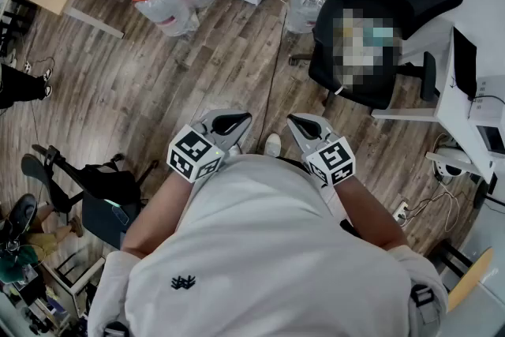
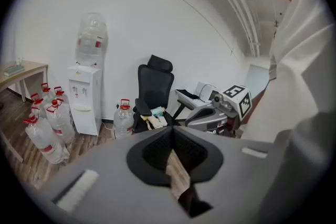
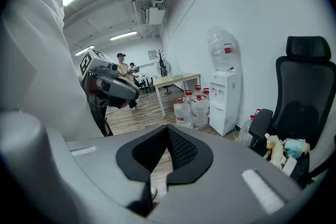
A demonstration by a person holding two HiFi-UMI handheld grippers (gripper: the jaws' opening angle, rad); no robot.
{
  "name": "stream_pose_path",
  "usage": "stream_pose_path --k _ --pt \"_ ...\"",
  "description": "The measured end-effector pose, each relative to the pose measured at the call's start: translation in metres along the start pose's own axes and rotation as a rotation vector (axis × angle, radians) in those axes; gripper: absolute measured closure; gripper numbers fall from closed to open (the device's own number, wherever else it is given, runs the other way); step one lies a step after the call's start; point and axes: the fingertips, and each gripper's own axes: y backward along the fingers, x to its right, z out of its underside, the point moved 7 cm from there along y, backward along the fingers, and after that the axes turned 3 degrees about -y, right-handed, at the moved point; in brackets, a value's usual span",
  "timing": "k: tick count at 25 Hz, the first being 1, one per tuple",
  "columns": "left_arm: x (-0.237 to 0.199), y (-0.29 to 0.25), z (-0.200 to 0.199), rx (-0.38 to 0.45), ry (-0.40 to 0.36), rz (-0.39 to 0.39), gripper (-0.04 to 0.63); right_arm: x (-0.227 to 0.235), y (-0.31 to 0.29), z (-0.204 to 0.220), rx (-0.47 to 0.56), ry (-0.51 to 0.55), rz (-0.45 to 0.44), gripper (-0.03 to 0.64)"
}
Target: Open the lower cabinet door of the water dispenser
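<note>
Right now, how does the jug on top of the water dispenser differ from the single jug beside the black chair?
The jug on the dispenser is inverted, neck down into the water dispenser; the jug by the chair stands upright, red cap on top. The first sits high, the second on the wood floor. Both are large clear water jugs.

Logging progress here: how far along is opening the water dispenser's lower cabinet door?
Done: nothing visible. The water dispenser stands by the far wall, and its lower door looks closed.
In hand: the left gripper and the right gripper are held near the person's chest, jaws together, empty.
Remaining: walk over, grasp that door, pull it open.
</note>
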Motion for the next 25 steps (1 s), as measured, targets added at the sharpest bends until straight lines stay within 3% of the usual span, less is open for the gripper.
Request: stream_pose_path --k 10,16,20,25 --pt "-0.040 0.082 0.039 0.043 0.025 -0.055 0.540 -0.061 -0.044 -0.020 -0.012 0.059 0.054 0.617" --pt "-0.063 0.102 0.061 0.054 0.015 -0.061 0.540 -0.087 -0.069 -0.023 -0.017 0.043 0.072 0.615" --pt "-0.073 0.096 0.059 0.063 0.023 -0.059 0.538 -0.085 -0.078 -0.033 -0.012 0.037 0.052 0.615" --pt "-0.103 0.059 0.045 0.047 0.031 -0.066 0.509 -0.044 -0.097 -0.044 -0.005 0.021 0.029 0.606"
